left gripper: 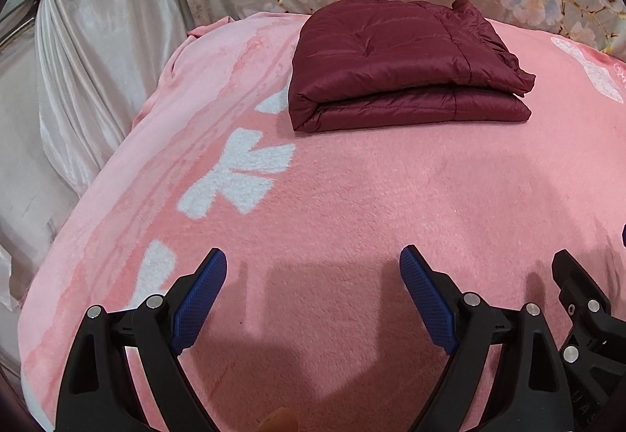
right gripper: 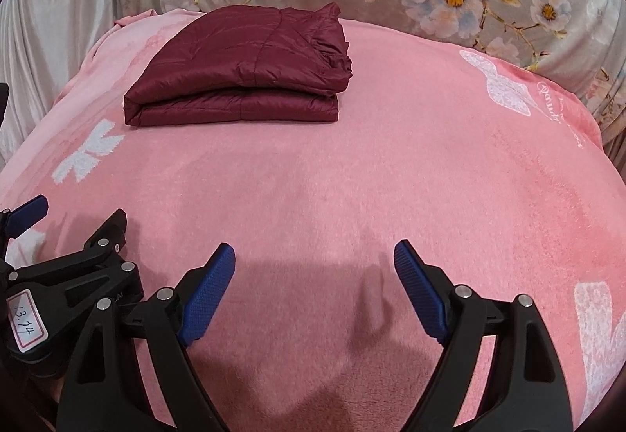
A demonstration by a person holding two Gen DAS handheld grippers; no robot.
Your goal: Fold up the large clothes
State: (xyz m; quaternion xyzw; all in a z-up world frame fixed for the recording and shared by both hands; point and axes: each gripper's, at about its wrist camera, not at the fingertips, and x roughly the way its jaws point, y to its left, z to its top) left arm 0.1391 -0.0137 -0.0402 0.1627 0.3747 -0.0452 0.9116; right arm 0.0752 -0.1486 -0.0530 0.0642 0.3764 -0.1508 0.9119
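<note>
We read a handwritten "13.14" on a red-bordered white sticker (right gripper: 26, 318) stuck to the left gripper (right gripper: 23, 221) body, beside it small raised letters ending "AI", and pale cursive script (right gripper: 557, 107) on the pink blanket (right gripper: 352, 178), too blurred to read

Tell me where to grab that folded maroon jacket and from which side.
Probably take the maroon jacket at its near stacked edge, coming in low from the front over the pink blanket. There the layers lie flat and even, so an open claw could pinch them all; the far right corner is rumpled.
</note>
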